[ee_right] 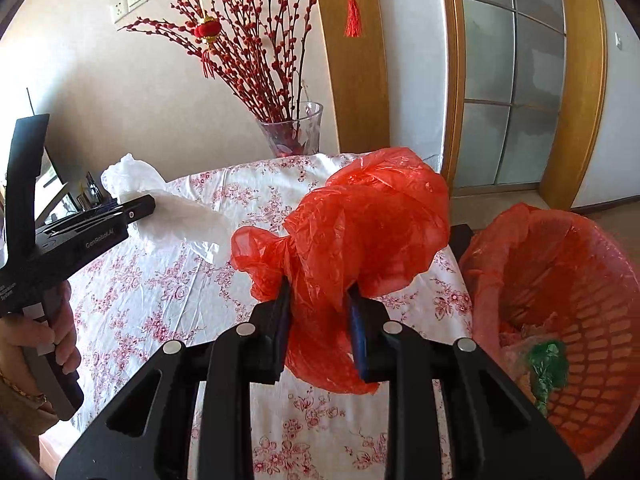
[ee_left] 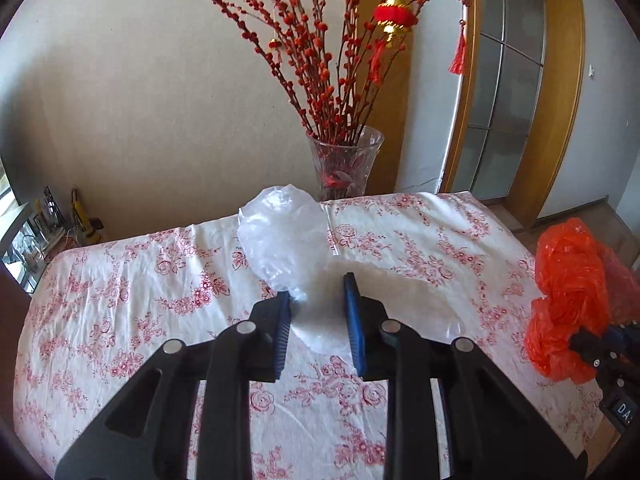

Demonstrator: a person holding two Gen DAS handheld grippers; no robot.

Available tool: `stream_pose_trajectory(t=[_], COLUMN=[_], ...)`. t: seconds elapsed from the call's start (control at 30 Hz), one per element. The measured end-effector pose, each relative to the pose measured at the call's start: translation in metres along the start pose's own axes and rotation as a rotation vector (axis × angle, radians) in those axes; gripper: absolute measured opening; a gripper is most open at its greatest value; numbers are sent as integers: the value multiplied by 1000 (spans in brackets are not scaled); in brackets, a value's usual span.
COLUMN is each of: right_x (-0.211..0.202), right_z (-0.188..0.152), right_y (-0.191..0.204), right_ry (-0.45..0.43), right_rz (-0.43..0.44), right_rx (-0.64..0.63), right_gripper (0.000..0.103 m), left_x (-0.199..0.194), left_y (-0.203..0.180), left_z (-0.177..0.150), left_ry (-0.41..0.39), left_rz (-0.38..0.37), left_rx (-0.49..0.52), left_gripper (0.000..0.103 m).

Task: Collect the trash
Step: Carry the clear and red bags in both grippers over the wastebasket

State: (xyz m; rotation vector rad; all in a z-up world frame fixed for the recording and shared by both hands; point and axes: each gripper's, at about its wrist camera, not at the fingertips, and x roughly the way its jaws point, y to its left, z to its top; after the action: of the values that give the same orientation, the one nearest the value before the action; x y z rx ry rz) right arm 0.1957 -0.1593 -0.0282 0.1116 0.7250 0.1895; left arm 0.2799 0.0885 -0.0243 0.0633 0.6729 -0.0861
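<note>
- Left hand-held gripper (ee_left: 318, 294) — jaws narrowed around a clear plastic bag (ee_left: 282, 240), lifted off the floral tabletop (ee_left: 120, 300).
- Right hand-held gripper (ee_right: 320, 300) — clamped on a red plastic bag (ee_right: 360, 224), beside the red-lined bin (ee_right: 592, 320).

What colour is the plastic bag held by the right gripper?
Orange-red; the plastic bag shows best in the right wrist view.

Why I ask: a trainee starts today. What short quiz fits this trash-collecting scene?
1. True or false: the right gripper is shut on the orange-red plastic bag.
2. What rises behind the floral-clothed table's far edge? A: glass vase of red branches; B: kettle; C: lamp.
3. Name what the left gripper holds.
Key: 1 true; 2 A; 3 the clear plastic bag.
</note>
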Motion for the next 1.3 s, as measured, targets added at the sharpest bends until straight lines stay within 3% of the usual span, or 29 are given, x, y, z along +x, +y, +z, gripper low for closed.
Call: stream_pose_trajectory(t=[0.53,1.3], right_x=[-82,-147], right_z=[-11,-28], right_y=[-49,-157], right_ry=[-112,-174], right_rz=[-81,-225], right_rx=[44,197], right_gripper=[26,26], left_x=[-75,-90], left_y=[-72,-210], left_z=[-2,-18], left_ry=[-88,-62], left_rz=[-131,-375], left_rx=[85,205], left_gripper=[25,26])
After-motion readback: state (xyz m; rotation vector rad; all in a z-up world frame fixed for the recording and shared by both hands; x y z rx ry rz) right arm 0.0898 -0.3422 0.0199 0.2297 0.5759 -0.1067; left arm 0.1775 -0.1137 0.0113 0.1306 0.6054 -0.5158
